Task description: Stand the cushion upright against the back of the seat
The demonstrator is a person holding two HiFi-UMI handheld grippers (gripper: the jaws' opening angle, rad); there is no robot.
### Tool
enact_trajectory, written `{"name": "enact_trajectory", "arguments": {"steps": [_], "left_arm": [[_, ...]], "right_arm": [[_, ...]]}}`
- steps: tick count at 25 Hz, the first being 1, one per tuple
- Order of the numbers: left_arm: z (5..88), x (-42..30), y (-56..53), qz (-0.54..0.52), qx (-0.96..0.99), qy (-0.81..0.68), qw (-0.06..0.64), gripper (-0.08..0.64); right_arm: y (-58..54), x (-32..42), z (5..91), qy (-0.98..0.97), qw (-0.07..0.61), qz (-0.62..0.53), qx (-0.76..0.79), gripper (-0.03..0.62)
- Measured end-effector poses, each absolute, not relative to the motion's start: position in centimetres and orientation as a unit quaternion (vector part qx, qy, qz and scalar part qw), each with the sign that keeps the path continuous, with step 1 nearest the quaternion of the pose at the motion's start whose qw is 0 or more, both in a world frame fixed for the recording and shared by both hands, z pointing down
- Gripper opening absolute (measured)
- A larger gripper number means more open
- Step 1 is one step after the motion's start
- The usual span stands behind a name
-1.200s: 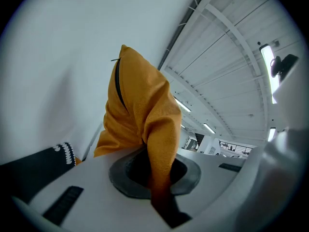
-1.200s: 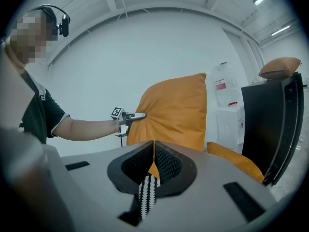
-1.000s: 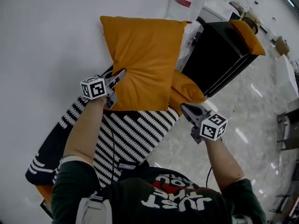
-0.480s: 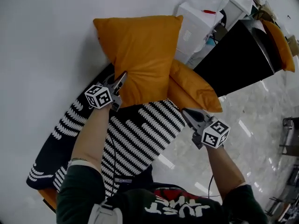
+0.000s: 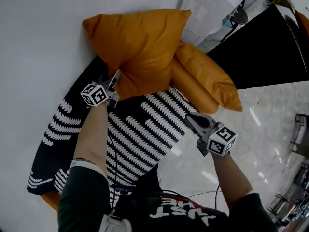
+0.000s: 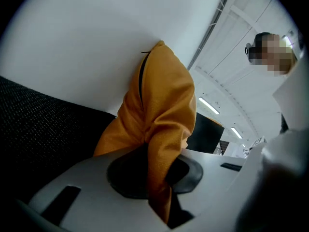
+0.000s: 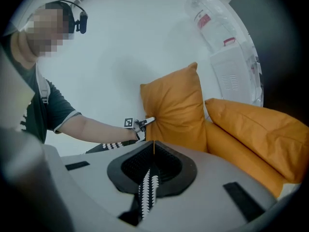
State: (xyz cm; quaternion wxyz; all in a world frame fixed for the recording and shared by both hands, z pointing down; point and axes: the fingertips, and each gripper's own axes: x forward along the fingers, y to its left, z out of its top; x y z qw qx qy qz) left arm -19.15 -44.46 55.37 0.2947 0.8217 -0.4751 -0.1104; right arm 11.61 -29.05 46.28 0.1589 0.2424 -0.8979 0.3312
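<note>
Orange cushion (image 5: 140, 47) is leaning near-upright against the seat back by the white wall (image 5: 43, 42), left gripper (image 5: 116, 77) pinching its edge to steady it, jaws just easing slightly with fabric between them, right gripper (image 5: 190, 119) clenching the striped cover (image 5: 140, 134), probably keeping it flat.

This is a big, bright indoor hall, more lab or showroom than home. A glossy pale stone floor (image 5: 260, 129) spreads out right of the right gripper (image 5: 193, 121). Long strip lights (image 6: 208, 105) run along a high white ceiling (image 6: 241, 81) beyond the left gripper (image 5: 116, 76). A white boxy appliance (image 5: 210, 6) stands past the striped seat (image 5: 140, 129), against a bare white wall (image 5: 43, 42).
</note>
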Motion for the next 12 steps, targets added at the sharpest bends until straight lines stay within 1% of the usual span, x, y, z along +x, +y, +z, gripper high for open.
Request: {"name": "enact_trajectory", "arguments": {"steps": [2,6,12], "left_arm": [[55.2,-19.2,-44.0,-0.115,0.827,-0.466,0.291,0.067],[55.9,-19.2,-43.0,-0.107,0.82,-0.48,0.292,0.113],[55.4,-18.9,-41.7,-0.044,0.808,-0.511,0.29,0.236]], "right_arm": [[-28.8,11.2,47.1,-0.895,0.16,0.339,0.243,0.026],[-28.3,9.8,47.6,-0.895,0.158,0.343,0.239,0.026],[-28.2,8.5,45.7,-0.902,0.156,0.333,0.228,0.026]]}}
